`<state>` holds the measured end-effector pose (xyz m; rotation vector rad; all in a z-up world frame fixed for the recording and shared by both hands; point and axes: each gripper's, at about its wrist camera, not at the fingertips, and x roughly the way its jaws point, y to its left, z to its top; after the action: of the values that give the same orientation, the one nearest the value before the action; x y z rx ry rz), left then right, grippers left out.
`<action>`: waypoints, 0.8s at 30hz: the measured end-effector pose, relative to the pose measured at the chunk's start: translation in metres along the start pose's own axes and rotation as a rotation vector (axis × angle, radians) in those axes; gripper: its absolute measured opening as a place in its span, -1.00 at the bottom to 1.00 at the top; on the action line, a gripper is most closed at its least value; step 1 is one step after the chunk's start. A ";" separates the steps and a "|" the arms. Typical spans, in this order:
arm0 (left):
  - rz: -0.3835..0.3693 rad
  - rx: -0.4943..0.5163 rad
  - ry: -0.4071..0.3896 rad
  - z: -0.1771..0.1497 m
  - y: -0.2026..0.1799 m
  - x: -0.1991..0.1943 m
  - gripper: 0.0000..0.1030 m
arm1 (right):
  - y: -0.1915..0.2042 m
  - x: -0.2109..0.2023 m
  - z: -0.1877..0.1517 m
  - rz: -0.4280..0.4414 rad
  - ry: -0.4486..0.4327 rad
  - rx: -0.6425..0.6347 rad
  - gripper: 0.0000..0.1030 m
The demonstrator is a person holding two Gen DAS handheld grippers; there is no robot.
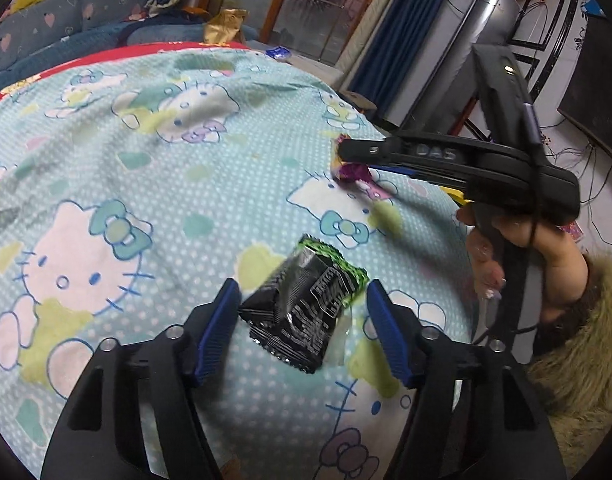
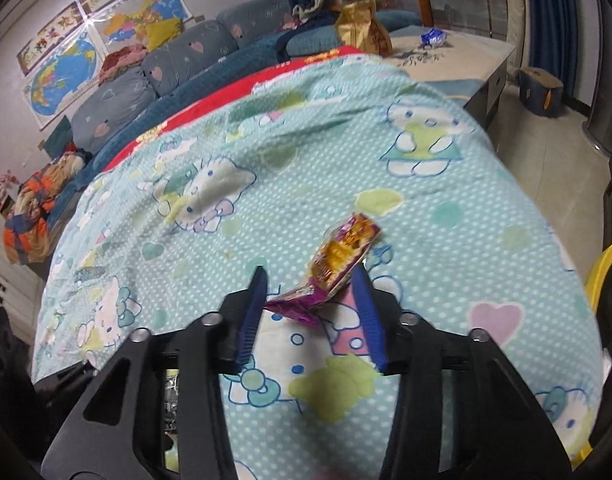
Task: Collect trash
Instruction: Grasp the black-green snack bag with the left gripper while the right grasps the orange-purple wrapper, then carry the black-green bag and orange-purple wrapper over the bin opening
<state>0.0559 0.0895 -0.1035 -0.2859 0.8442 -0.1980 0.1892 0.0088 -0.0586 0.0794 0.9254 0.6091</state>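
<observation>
Blue ribbed pads on the left gripper (image 1: 303,320) straddle the black snack wrapper (image 1: 306,308), which lies on the Hello Kitty blanket (image 1: 105,160); the jaws stand moderately apart, with a sliver of gap showing on either side, so nothing is pinched yet. Over to the right gripper (image 2: 310,300): narrower, its pads bracket the crumpled purple-and-yellow candy wrapper (image 2: 338,264), the right pad apparently grazing an edge, though firm contact can't be confirmed. Best play, I'd say: sink both low enough to catch foil without snagging fleece, squeeze squarely across each wrapper's middle, then lift straight. A gold bag (image 2: 364,26) sits far beyond the blanket.
</observation>
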 end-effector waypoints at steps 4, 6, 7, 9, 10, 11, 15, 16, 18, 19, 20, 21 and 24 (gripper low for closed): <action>-0.012 0.006 0.014 -0.003 -0.003 0.003 -0.09 | -0.002 0.007 -0.006 -0.004 0.020 0.004 -0.60; -0.009 0.013 0.017 -0.002 -0.004 0.005 -0.27 | -0.004 0.007 -0.011 -0.003 0.028 0.005 -0.67; -0.008 0.014 0.016 -0.002 -0.004 0.006 -0.34 | -0.005 0.007 -0.013 -0.001 0.027 0.005 -0.68; -0.017 0.018 0.016 -0.002 -0.007 0.006 -0.44 | -0.008 0.003 -0.018 0.005 0.014 0.006 -0.70; -0.020 0.021 0.018 -0.001 -0.007 0.008 -0.48 | -0.010 0.000 -0.019 0.006 0.008 0.009 -0.70; -0.025 0.028 0.016 -0.001 -0.010 0.008 -0.52 | -0.012 -0.003 -0.020 0.006 0.002 0.011 -0.71; -0.022 0.061 0.000 0.001 -0.021 0.007 -0.62 | -0.022 -0.020 -0.023 0.003 -0.038 0.023 -0.72; -0.022 0.065 -0.005 0.003 -0.024 0.007 -0.63 | -0.025 -0.024 -0.023 0.002 -0.045 0.028 -0.72; -0.027 0.072 -0.011 0.006 -0.029 0.007 -0.64 | -0.033 -0.034 -0.023 -0.007 -0.062 0.039 -0.72; -0.028 0.076 -0.015 0.007 -0.031 0.007 -0.64 | -0.037 -0.038 -0.023 -0.012 -0.070 0.043 -0.72; -0.031 0.082 -0.021 0.010 -0.035 0.008 -0.64 | -0.040 -0.042 -0.024 -0.017 -0.076 0.046 -0.73; -0.034 0.086 -0.025 0.012 -0.038 0.008 -0.65 | -0.043 -0.046 -0.023 -0.021 -0.084 0.049 -0.73; -0.046 0.103 -0.036 0.019 -0.047 0.010 -0.66 | -0.056 -0.060 -0.024 -0.037 -0.111 0.070 -0.73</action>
<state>0.0739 0.0451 -0.0832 -0.2119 0.7894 -0.2772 0.1700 -0.0741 -0.0476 0.1567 0.8391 0.5330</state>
